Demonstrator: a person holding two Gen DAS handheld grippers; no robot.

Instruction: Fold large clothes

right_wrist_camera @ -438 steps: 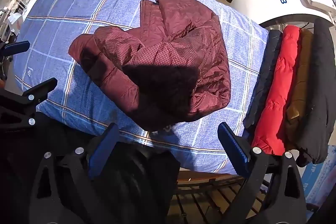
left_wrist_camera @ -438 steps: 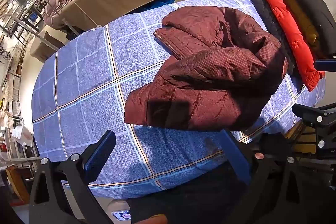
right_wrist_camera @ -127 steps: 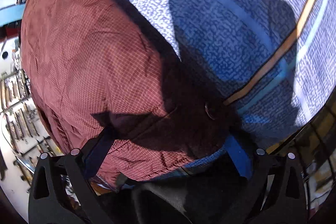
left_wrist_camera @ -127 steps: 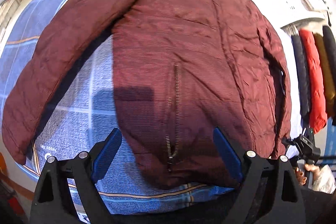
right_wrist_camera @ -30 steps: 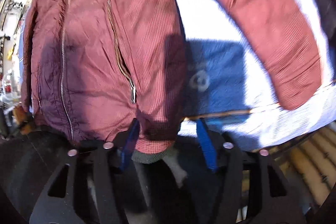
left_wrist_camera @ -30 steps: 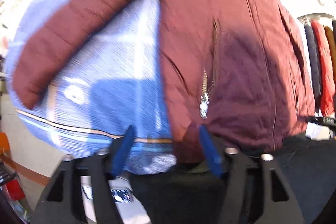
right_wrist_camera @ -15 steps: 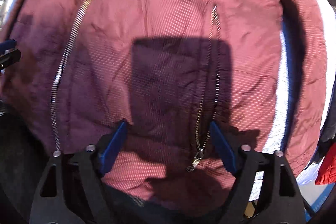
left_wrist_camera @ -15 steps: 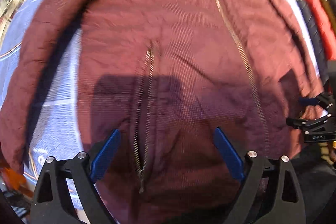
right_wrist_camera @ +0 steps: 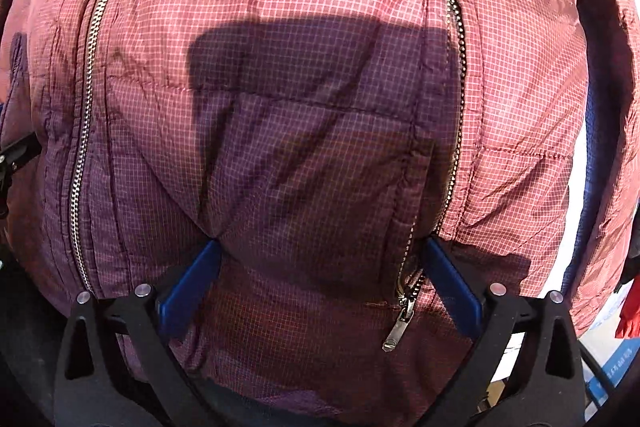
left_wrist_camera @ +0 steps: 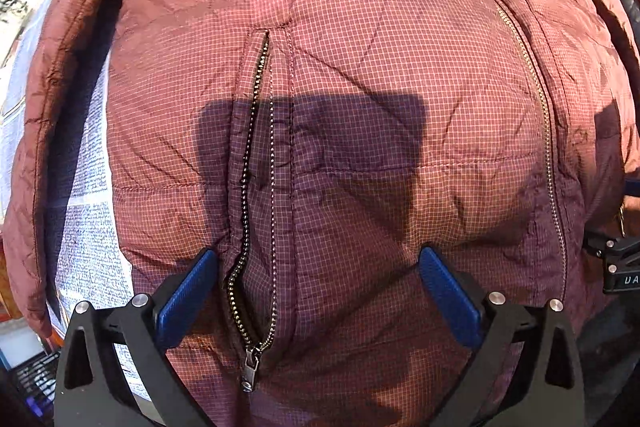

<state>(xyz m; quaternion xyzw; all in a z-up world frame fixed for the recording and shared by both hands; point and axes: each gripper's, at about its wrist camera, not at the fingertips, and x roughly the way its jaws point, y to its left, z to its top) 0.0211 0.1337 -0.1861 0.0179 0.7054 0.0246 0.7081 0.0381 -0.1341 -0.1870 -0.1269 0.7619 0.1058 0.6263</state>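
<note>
Both cams looking near straight down on the maroon jacket (left_wrist_camera: 360, 75), spread front-up on the blue checked cloth (left_wrist_camera: 86, 243) — it fills nearly the whole view on each side. My left tongs (left_wrist_camera: 316, 287) are released, jaws have just been opening, now wide apart w/ the blue pads (left_wrist_camera: 186, 297) low over the fabric, nothing clamped; the open pocket zipper (left_wrist_camera: 252, 187) runs down just inside the left pad, its pull lying between the jaws. Main front zipper (left_wrist_camera: 536, 99) sits off to the right in that view. My right tongs (right_wrist_camera: 320, 287) same story — jaws just opened, released, pads dug against the jacket surface w/ the cloth puckered at both tips but not pinched between them. Other pocket zipper (right_wrist_camera: 456, 87) comes down to the right pad, pull hanging below it. Sleeve (left_wrist_camera: 52, 107) lies along the left edge, beside the body, strip of cloth showing between.
</note>
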